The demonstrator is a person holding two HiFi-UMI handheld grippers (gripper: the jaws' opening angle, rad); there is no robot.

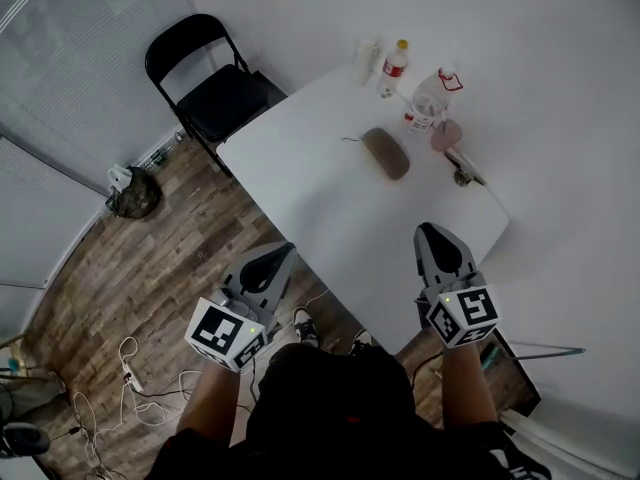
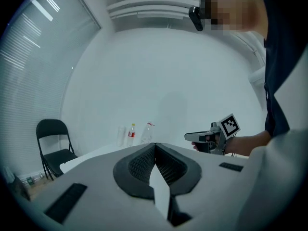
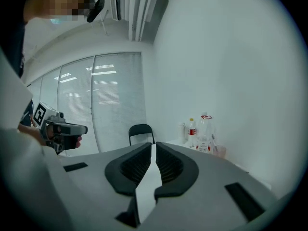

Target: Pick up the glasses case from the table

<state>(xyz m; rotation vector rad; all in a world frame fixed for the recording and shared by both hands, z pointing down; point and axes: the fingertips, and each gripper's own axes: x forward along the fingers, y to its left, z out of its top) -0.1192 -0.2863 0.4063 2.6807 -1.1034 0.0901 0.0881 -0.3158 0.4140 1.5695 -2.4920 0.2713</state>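
The glasses case is a brown oval lying on the white table, towards its far end, with a thin cord at its left. My left gripper hovers off the table's near left edge, above the floor, its jaws shut and empty. My right gripper is over the table's near right corner, also shut with nothing in it, well short of the case. In the left gripper view my left gripper shows its jaws meeting at the tip. In the right gripper view my right gripper does the same. Both gripper bodies hide the case there.
A red-labelled bottle, a clear bottle, a pink cup and a small metal object stand along the table's far right side by the wall. A black folding chair sits at the far left. Cables lie on the wooden floor.
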